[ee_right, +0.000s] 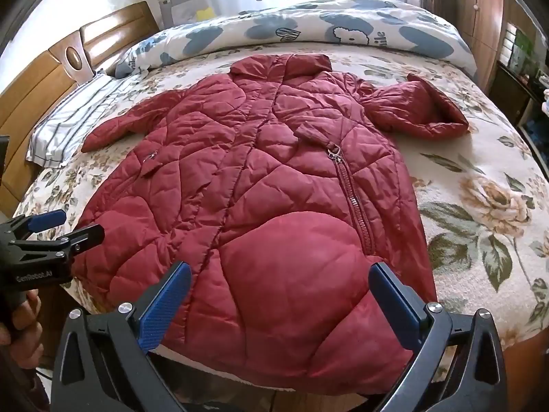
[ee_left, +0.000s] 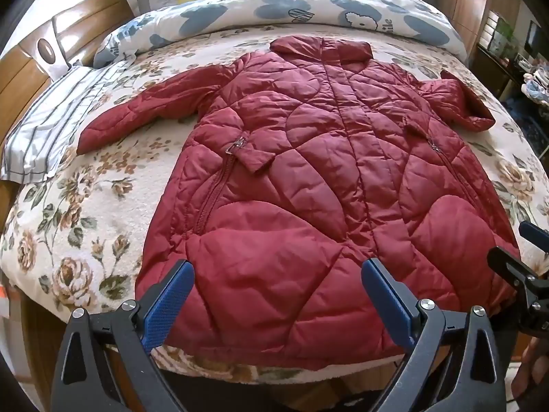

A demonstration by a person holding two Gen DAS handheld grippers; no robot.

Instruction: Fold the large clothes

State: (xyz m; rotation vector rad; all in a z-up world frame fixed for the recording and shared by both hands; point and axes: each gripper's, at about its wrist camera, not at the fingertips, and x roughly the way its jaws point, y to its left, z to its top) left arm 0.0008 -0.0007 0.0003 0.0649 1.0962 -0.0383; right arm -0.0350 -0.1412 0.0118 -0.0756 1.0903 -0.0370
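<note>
Coat, dark red quilted and puffy (ee_left: 302, 171), lay spread face-up on the floral bedspread (ee_left: 85, 233), hem nearest.
Left gripper (ee_left: 278, 295) and right gripper (ee_right: 279, 295) hovered wide apart over the hem, holding nothing; slippery padding could have sprung back from a shallow pinch.

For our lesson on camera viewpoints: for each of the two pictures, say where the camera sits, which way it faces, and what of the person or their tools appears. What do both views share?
Left wrist view: on the left gripper, above the hem's left part, angled down along the dark red quilted puffer coat; its blue-padded fingers stand open; the right gripper shows at the right edge.
Right wrist view: on the right gripper, over the hem's right part; the left gripper and a hand show at left.
Shared: coat, floral bedspread, blue-patterned duvet, wooden headboard.
</note>
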